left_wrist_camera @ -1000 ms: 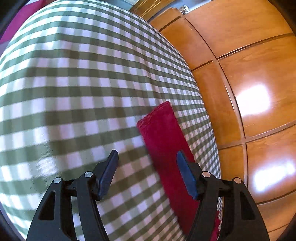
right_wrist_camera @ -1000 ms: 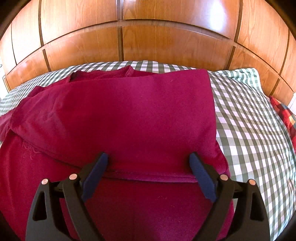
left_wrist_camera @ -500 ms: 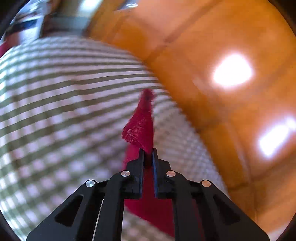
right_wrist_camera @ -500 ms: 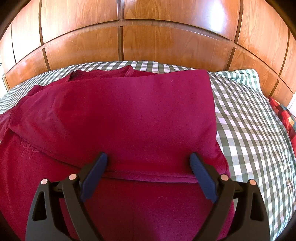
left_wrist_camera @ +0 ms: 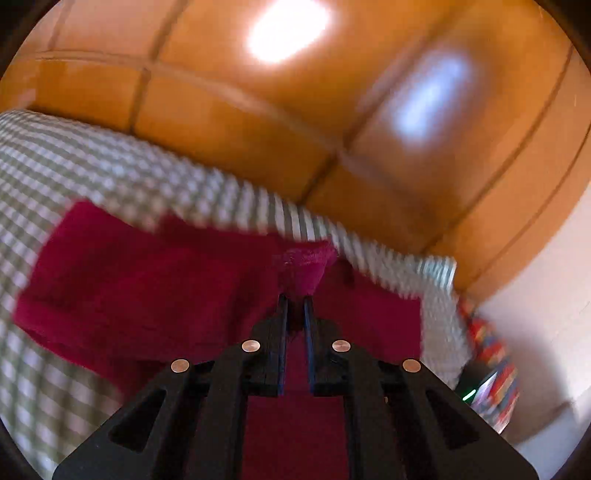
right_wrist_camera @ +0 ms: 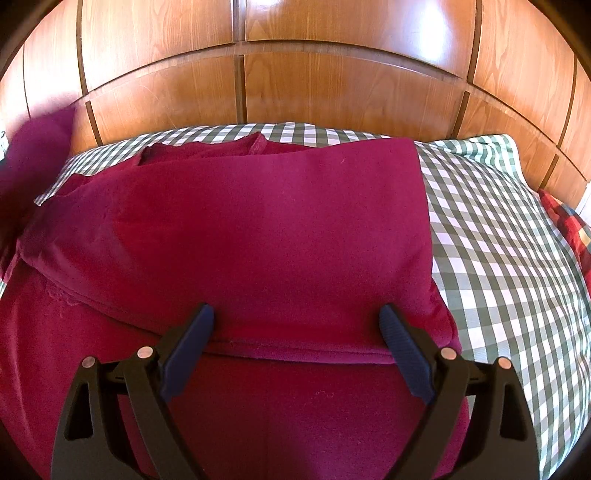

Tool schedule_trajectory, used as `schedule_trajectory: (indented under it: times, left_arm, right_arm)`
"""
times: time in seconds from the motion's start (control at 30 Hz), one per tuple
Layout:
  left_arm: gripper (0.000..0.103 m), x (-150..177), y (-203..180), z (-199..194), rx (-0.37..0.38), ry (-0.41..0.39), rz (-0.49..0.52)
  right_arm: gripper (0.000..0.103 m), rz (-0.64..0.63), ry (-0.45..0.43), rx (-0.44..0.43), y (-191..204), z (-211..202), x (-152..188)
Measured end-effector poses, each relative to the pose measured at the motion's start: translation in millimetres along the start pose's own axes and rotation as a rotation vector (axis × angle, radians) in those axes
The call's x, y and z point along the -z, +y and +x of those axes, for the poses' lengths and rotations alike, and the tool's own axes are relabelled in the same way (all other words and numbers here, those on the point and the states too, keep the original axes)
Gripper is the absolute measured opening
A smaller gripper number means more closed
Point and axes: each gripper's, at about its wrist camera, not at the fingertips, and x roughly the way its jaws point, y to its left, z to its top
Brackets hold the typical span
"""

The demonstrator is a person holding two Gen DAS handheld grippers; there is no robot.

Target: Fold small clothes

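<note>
Garment: crimson garment (right_wrist_camera: 258, 229) lies partly folded on the green-checked bedspread (right_wrist_camera: 509, 258), its folded hem between the right fingers
Left gripper (left_wrist_camera: 295, 299): pinched on a raised end of the garment; view blurred
Right gripper (right_wrist_camera: 295, 328): spread wide, holding nothing
Edges: wooden headboard (right_wrist_camera: 332, 85) close behind; bare check to the right
Nearby: red plaid cloth (right_wrist_camera: 569, 225) at the far right edge

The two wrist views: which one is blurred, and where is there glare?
Left wrist view: motion-blurred, checked cloth smeared into streaks, two glare patches on the wooden panels; only the left tool looks sharp. Right wrist view: sharp, red garment clear, faint glare at the top, fisheye bending throughout.
</note>
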Motion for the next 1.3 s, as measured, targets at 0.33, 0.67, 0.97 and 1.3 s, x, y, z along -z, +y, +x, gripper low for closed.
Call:
schedule_trajectory:
  times: [0.33,0.67,0.97,1.3]
  left_arm:
    - [0.028,56.2,14.2,-2.7,-0.029,0.094,0.071]
    - [0.028,42.3,77.8,-20.0,-0.161,0.004,-0.086]
    - [0.027,41.2,102.9,-4.5,-0.194,0.013,-0.149]
    - [0.027,41.4,100.2,-4.4,-0.209,0.01,-0.143]
  right_arm:
    - [0.09,0.052,0.013,-0.07,-8.2,-6.8,-9.0]
    - [0.063,0.067,0.118,-0.486,68.0,-12.7,-43.2]
    - [0.006,-0.062,0.026,-0.425,98.5,-39.6,-81.1]
    - [0.006,0.097,-0.048,-0.24,-28.7,-51.5,-92.3]
